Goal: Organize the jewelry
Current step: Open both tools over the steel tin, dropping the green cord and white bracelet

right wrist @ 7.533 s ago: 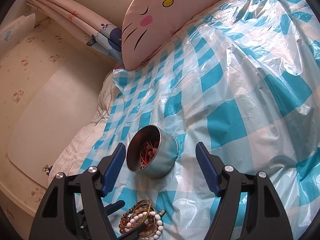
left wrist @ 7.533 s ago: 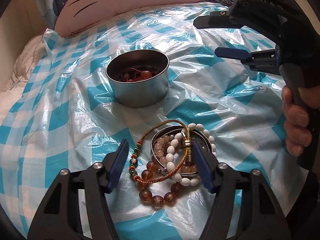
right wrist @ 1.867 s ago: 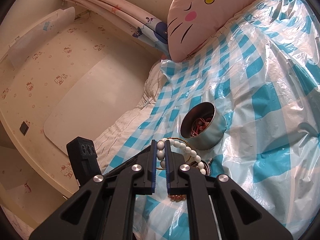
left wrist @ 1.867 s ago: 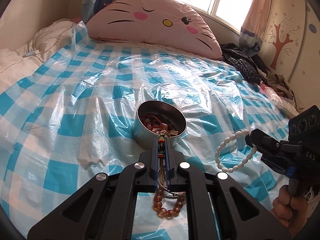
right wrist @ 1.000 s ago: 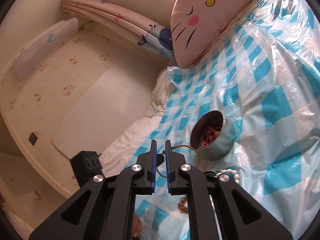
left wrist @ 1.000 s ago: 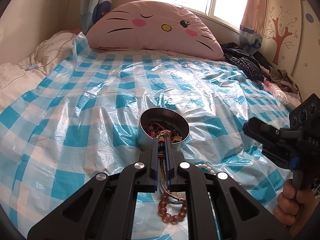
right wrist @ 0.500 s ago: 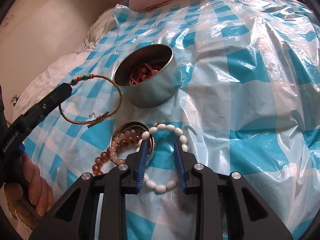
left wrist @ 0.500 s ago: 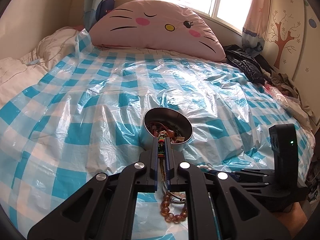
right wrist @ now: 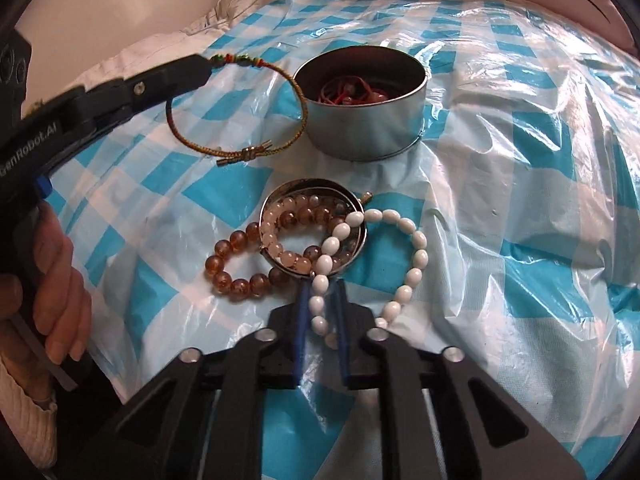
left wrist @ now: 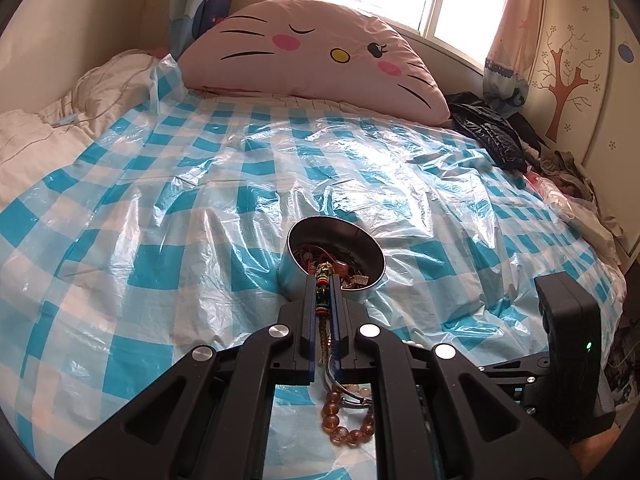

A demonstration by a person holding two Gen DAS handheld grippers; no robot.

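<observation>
Checked bed sheet (right wrist: 520,160); our left gripper (left wrist: 323,280) pinches cord bracelet (right wrist: 240,112) beside tin (right wrist: 364,108) for dropping; right gripper (right wrist: 322,288) fingers narrow astride white bead bracelet (right wrist: 400,264).

the left gripper (right wrist: 204,65) body reads "genrobot.ai", first letter partly cut off.

Count of items in the two wrist views.

Tins: one round metal tin (right wrist: 366,120) at 12 o'clock, red cords and beads inside, not countable.

Bracelets outside the tin: five.
- one woven cord bracelet (right wrist: 240,114), 11 o'clock
- one amber bead bracelet (right wrist: 236,258), 9 o'clock
- one pale pink bead bracelet (right wrist: 280,240), centre
- one metal bangle (right wrist: 312,186), centre
- one white bead bracelet (right wrist: 404,248), 3 o'clock

Cushions: one cat-face cushion (left wrist: 316,52), 12 o'clock.
</observation>
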